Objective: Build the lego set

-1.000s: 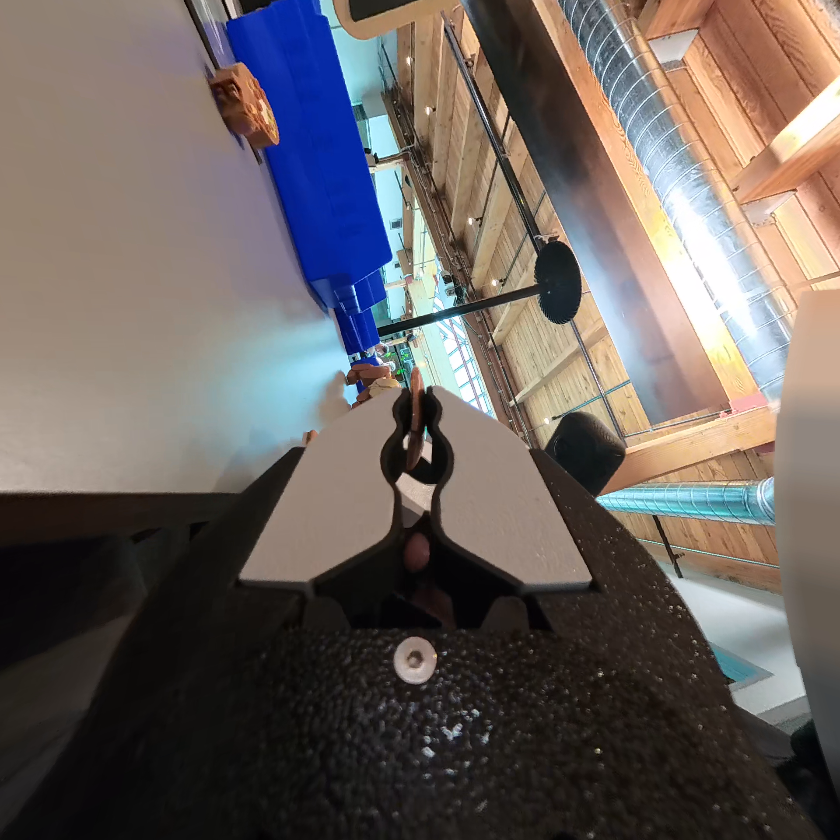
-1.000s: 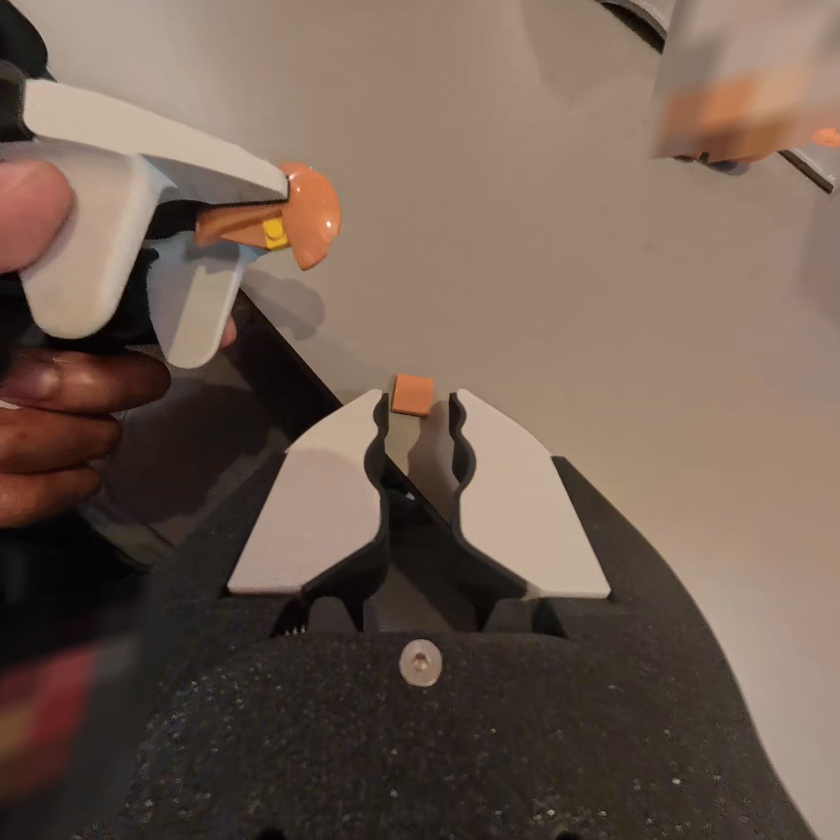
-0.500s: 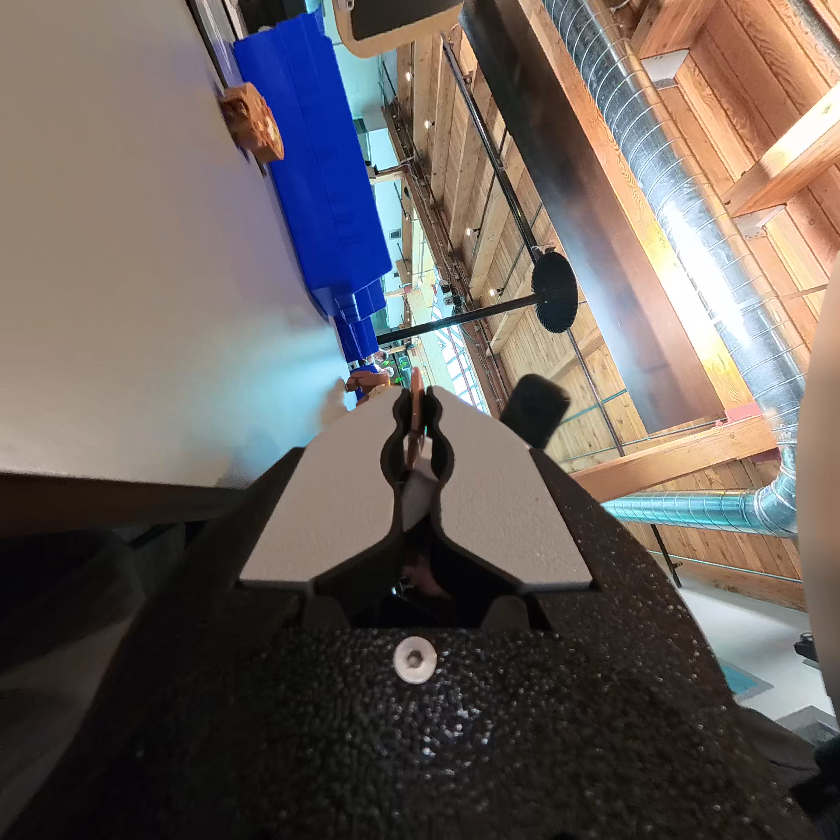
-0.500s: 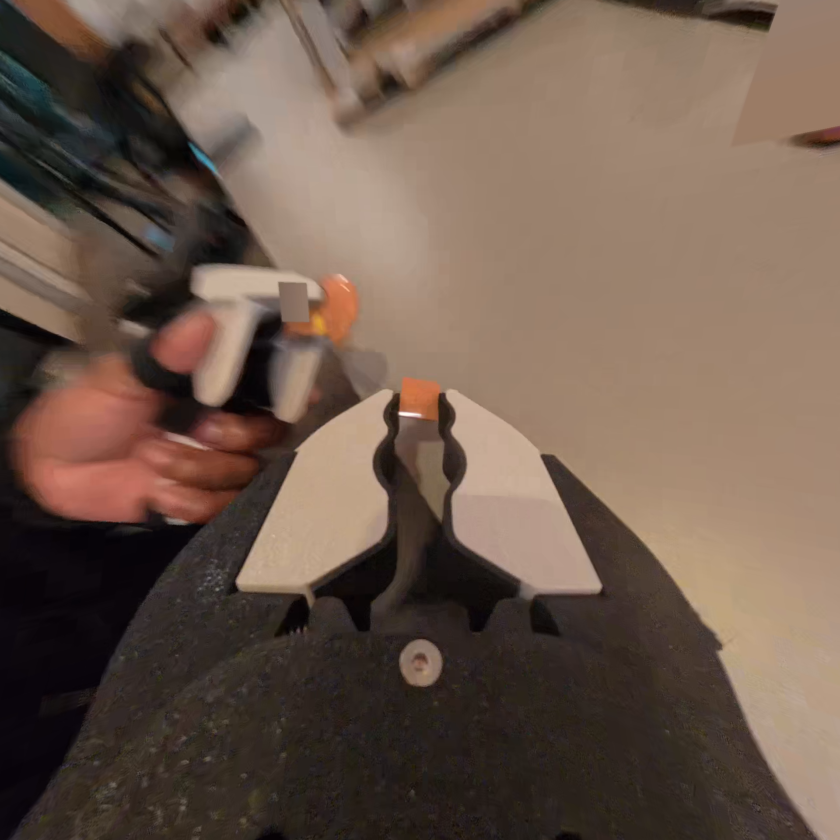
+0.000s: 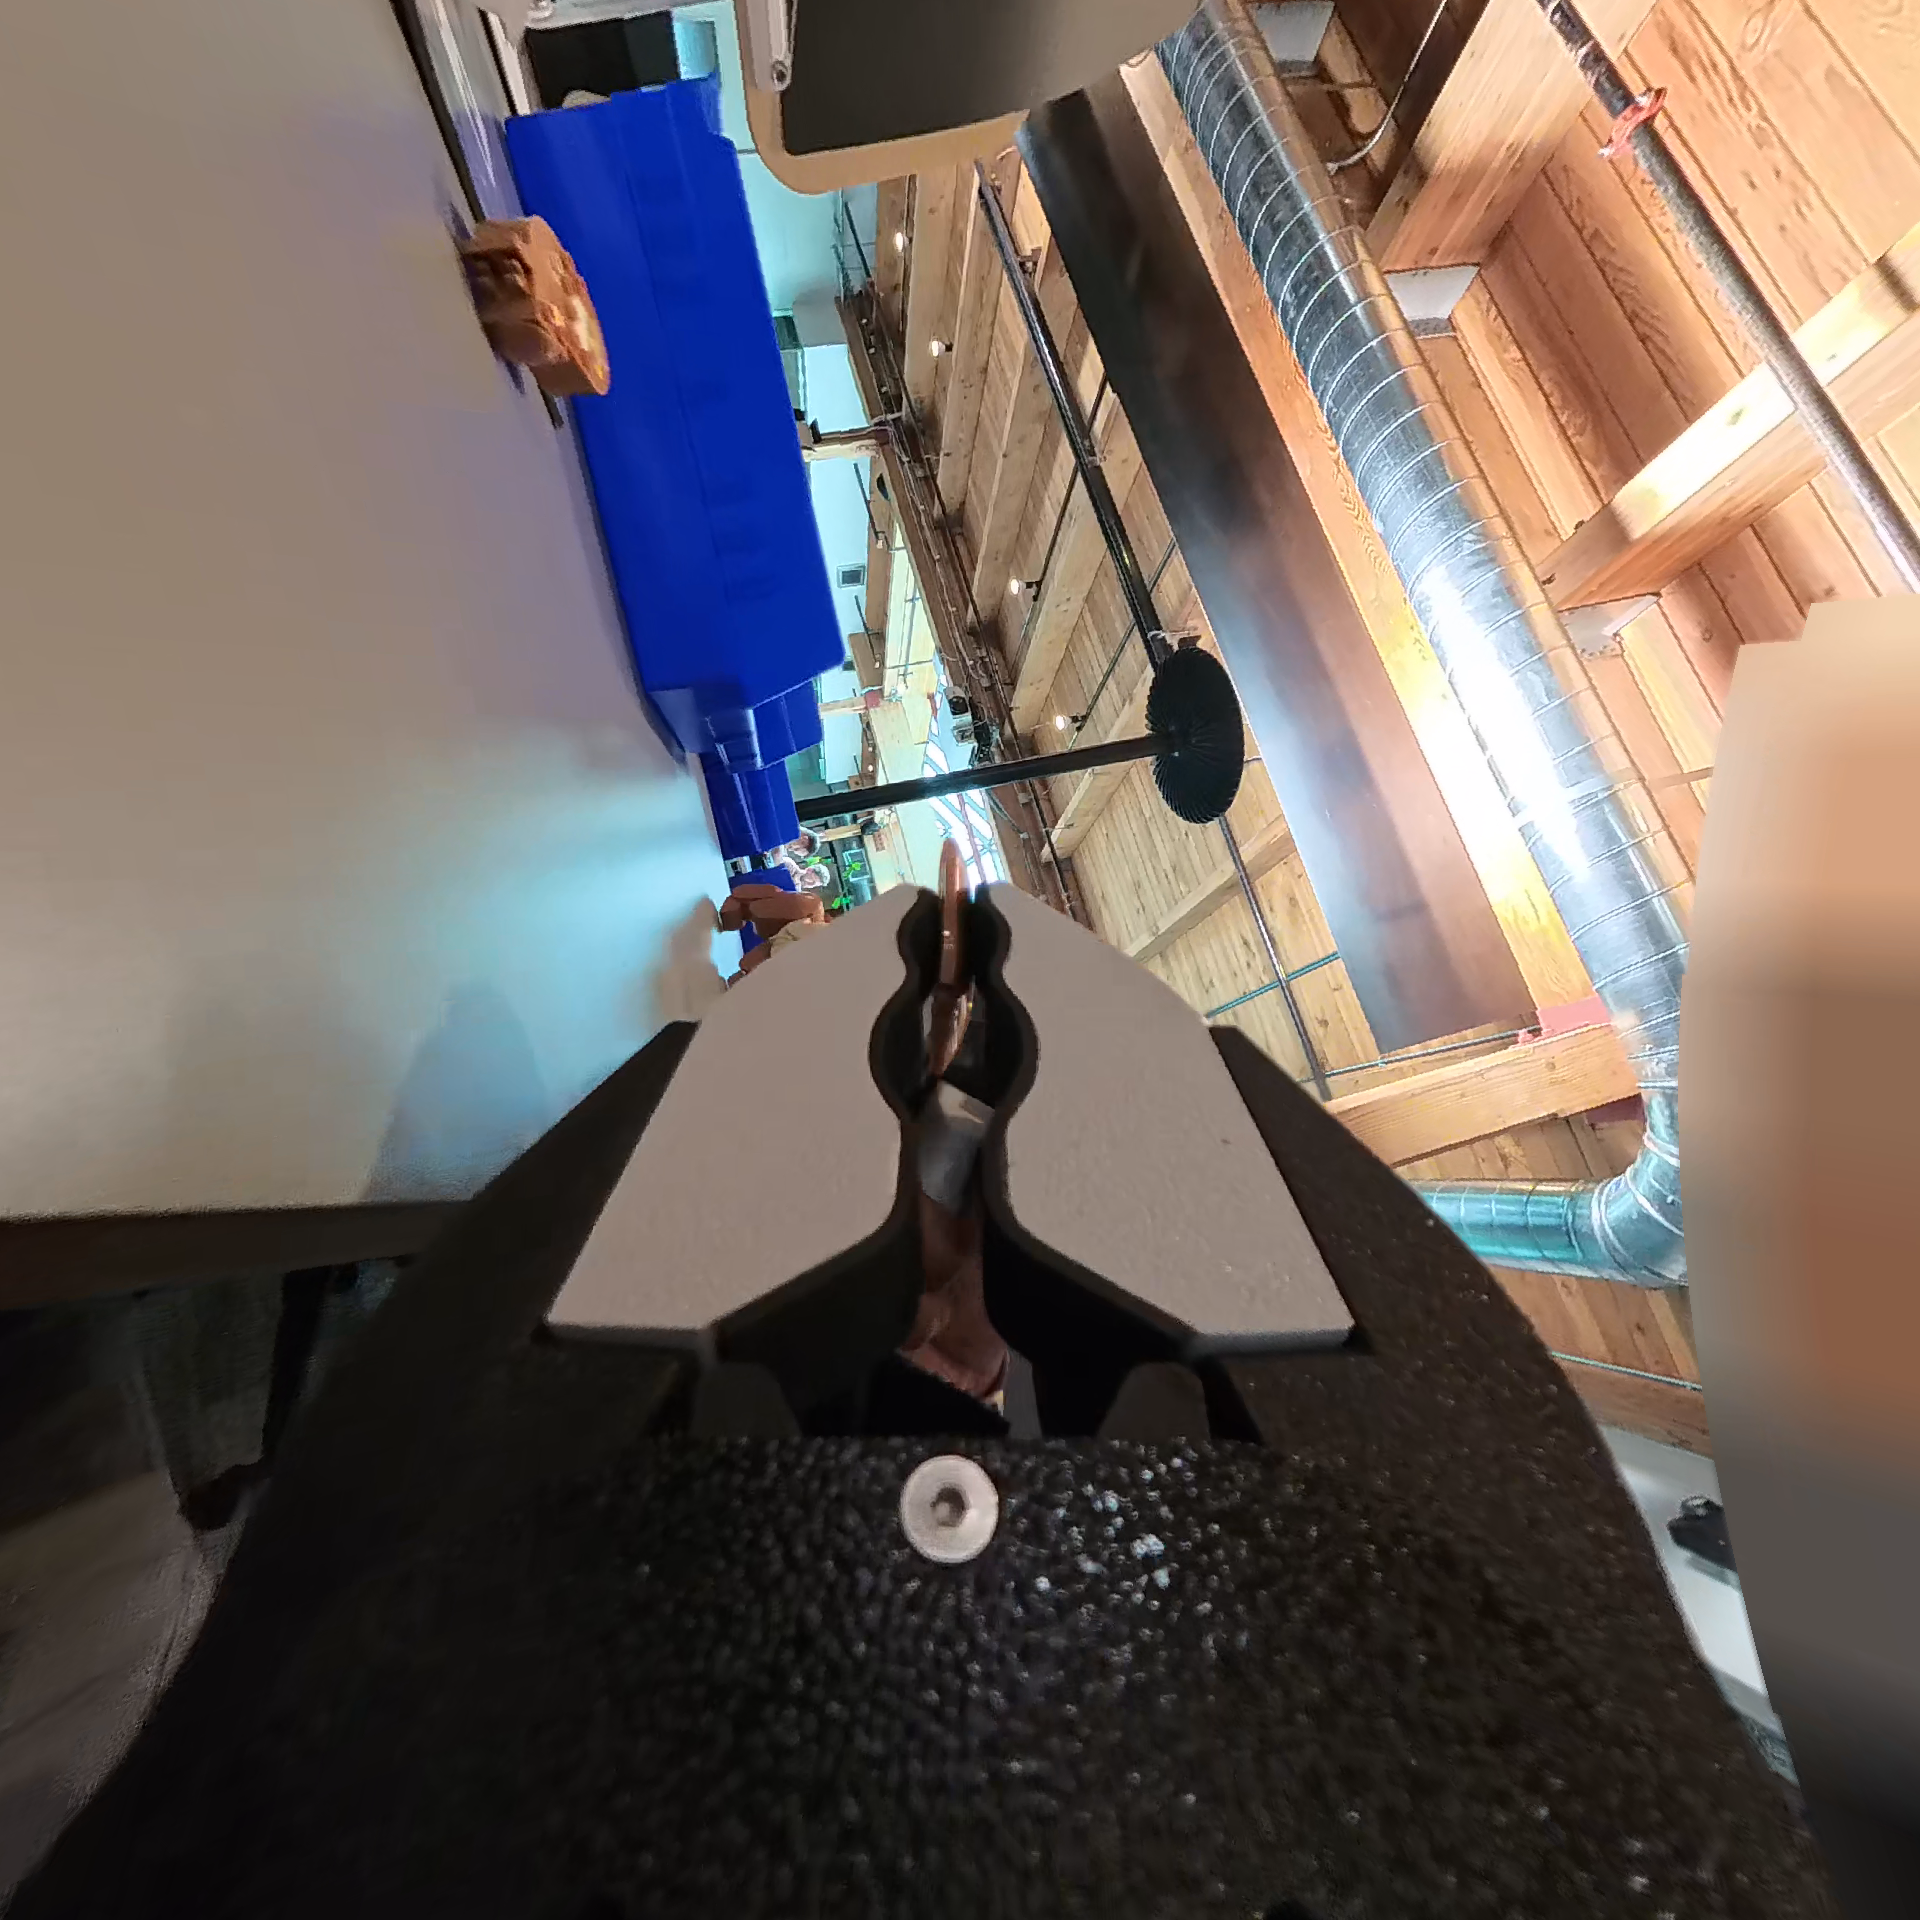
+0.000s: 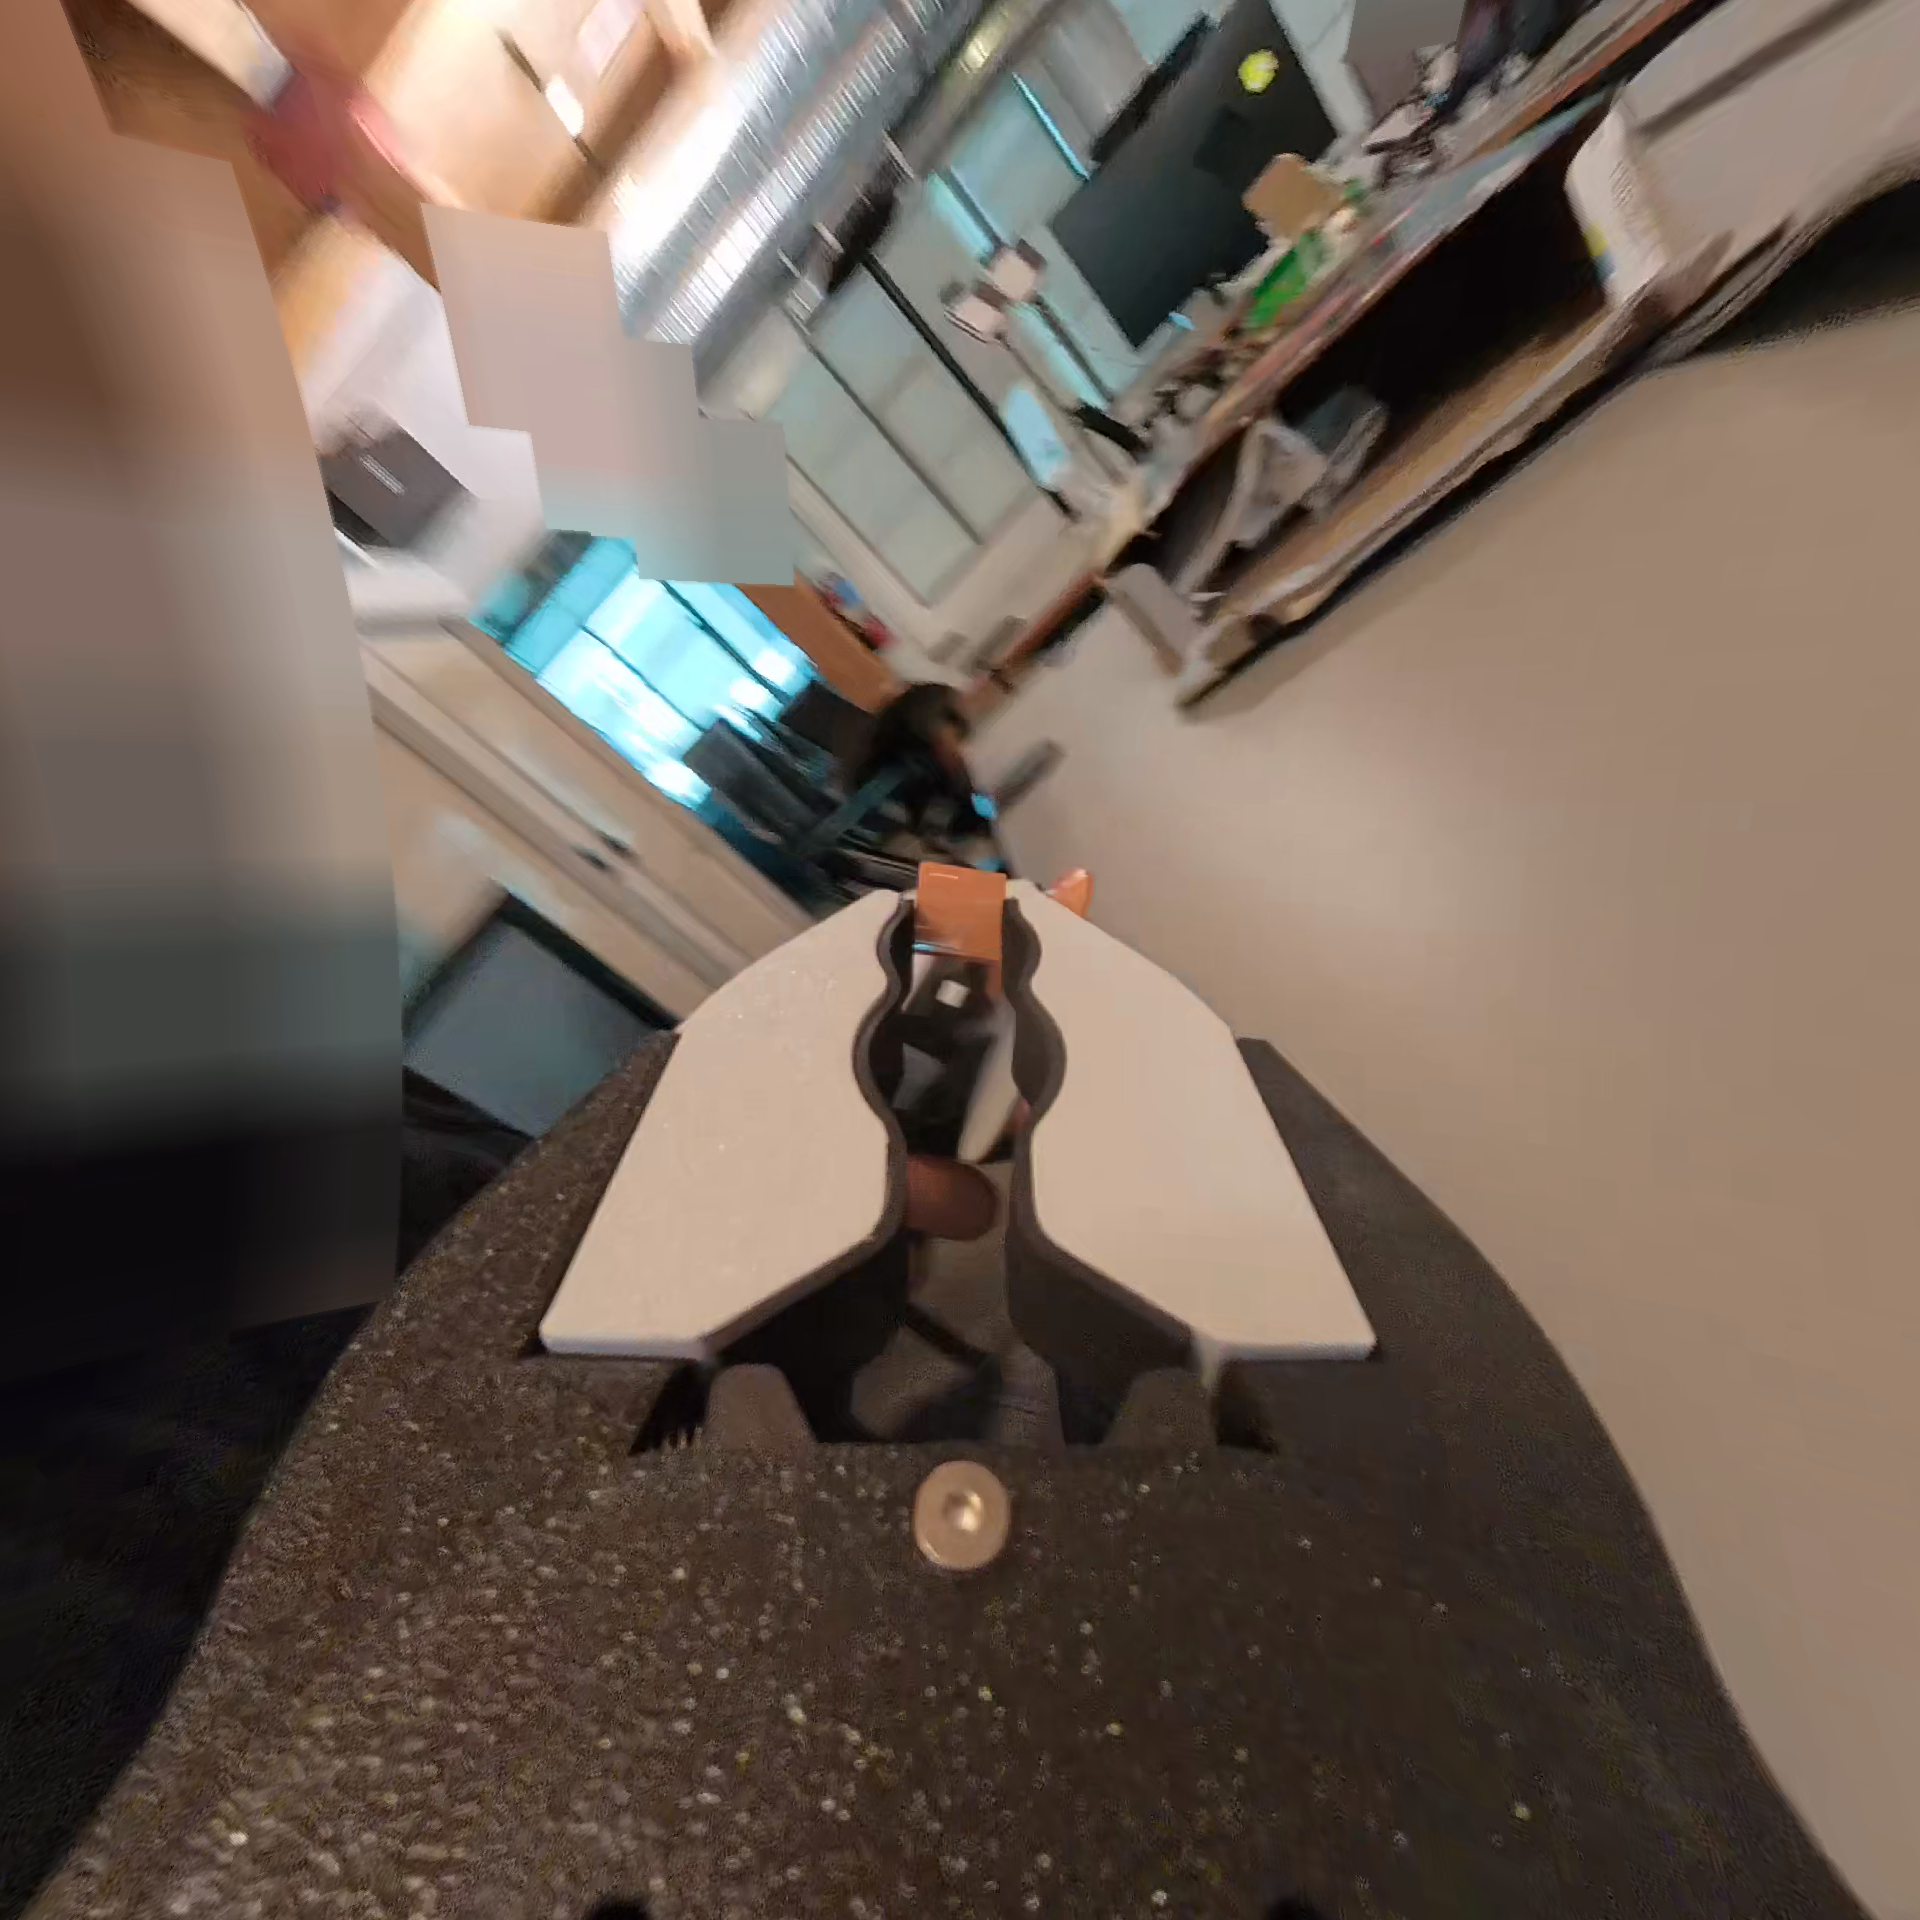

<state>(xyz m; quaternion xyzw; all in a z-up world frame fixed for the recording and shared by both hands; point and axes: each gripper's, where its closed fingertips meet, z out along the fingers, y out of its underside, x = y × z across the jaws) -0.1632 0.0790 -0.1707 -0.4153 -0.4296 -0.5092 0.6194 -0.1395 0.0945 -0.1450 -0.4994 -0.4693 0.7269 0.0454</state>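
At frame centre, the left gripper [image 5: 951, 902] clamps a thin brown lego disc [image 5: 948, 935] edge-on, its long axis running along the fingers. The right gripper [image 6: 961, 902] grips a flat orange square lego tile [image 6: 960, 920] at its tips. Only the left view shows a brown lego assembly [image 5: 535, 308] upper left on the white table [image 5: 260, 644].

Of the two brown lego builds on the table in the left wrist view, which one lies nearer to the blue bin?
The far brown build does: it sits beside the blue bin, unlike the one by the jaws.

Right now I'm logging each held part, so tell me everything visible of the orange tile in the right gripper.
The orange tile is a small flat square piece, smooth and glossy like plastic, with no studs showing. It sits pinched at the tips of the shut right gripper, one grey finger against each side, lifted clear of the pale table. Its underside is hidden.
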